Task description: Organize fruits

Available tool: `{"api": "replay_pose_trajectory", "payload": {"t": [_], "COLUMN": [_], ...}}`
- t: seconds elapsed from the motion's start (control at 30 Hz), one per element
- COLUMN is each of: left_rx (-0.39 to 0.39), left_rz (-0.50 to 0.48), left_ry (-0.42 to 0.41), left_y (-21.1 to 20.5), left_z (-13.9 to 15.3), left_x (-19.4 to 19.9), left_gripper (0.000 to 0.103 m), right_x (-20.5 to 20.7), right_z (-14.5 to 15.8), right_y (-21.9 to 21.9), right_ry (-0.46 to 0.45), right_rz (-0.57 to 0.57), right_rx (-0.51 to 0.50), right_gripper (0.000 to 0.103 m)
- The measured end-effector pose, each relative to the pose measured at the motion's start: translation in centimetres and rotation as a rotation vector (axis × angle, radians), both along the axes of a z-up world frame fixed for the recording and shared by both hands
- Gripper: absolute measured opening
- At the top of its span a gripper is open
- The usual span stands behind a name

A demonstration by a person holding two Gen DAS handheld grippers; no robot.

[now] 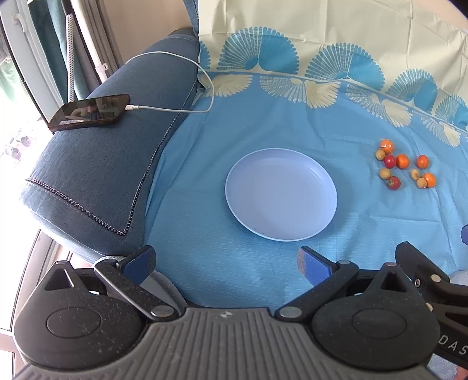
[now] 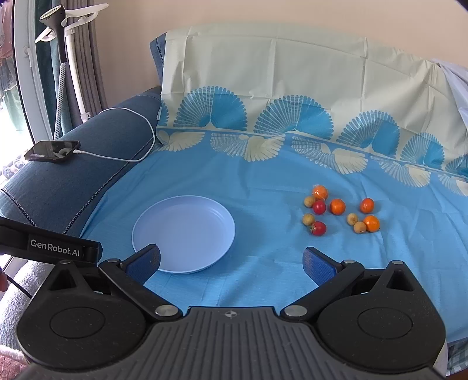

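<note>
Your left hand-held gripper (image 1: 226,260) & right hand-held gripper (image 2: 231,261) both released, empty; plate (image 2: 183,233) left of fruits (image 2: 340,210).

Blue sofa armrest (image 1: 96,163), beige wall (image 2: 263,14), daylit curtained window (image 2: 17,73).

Phone (image 1: 89,112) on sofa arm (image 1: 96,175), white cable (image 1: 175,109)
</note>
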State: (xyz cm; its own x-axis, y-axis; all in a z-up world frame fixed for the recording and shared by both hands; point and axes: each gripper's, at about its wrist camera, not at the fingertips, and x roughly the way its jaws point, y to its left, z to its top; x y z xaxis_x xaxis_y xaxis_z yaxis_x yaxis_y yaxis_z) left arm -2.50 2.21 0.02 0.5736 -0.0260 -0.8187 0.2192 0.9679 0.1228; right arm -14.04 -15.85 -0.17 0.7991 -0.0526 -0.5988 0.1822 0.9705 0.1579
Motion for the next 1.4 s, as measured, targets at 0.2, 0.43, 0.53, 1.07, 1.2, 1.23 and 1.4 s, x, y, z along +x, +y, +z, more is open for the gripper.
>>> {"api": "replay_pose_trajectory", "payload": {"t": [0.2, 0.43, 0.53, 1.07, 1.2, 1.23, 1.4], "left_rx": [0.013, 0.034, 0.045, 0.059, 0.041, 0.035, -0.010], "left_rz": [-0.006, -0.006, -0.009, -0.126, -0.167, -0.176, -0.235], "left_ry": [0.003, 0.015, 0.022, 0.096, 0.117, 0.128, 0.158], "left_y": [-0.3, -0.9, -1.5, -9.1, -12.9, -14.0, -20.0], "left_z": [-0.2, -0.4, -0.6, -2.9, -4.3, -4.7, -7.0], "left_x": [-0.1, 0.2, 0.4, 2.1, 3.6, 4.1, 7.1], "left_gripper": [0.103, 0.103, 0.103, 0.103, 0.103, 0.103, 0.103], "right_x": [0.1, 0.4, 0.4, 0.0, 0.1, 0.2, 2.8], "right_z": [-0.2, -0.4, -0.6, -3.7, -5.9, -6.6, -9.6], "right_y": [0.0, -0.7, -1.1, -9.4, -13.4, -14.4, -19.8], "right_ry": [-0.003, 0.017, 0.020, 0.011, 0.044, 0.059, 0.077], "right_rz": [-0.004, -0.007, -0.015, -0.268, -0.386, -0.414, -0.499], "right_rx": [-0.044, -0.029, -0.015, -0.014, -0.045, -0.044, -0.097], "right_gripper": [0.103, 0.103, 0.103, 0.103, 0.103, 0.102, 0.102]}}
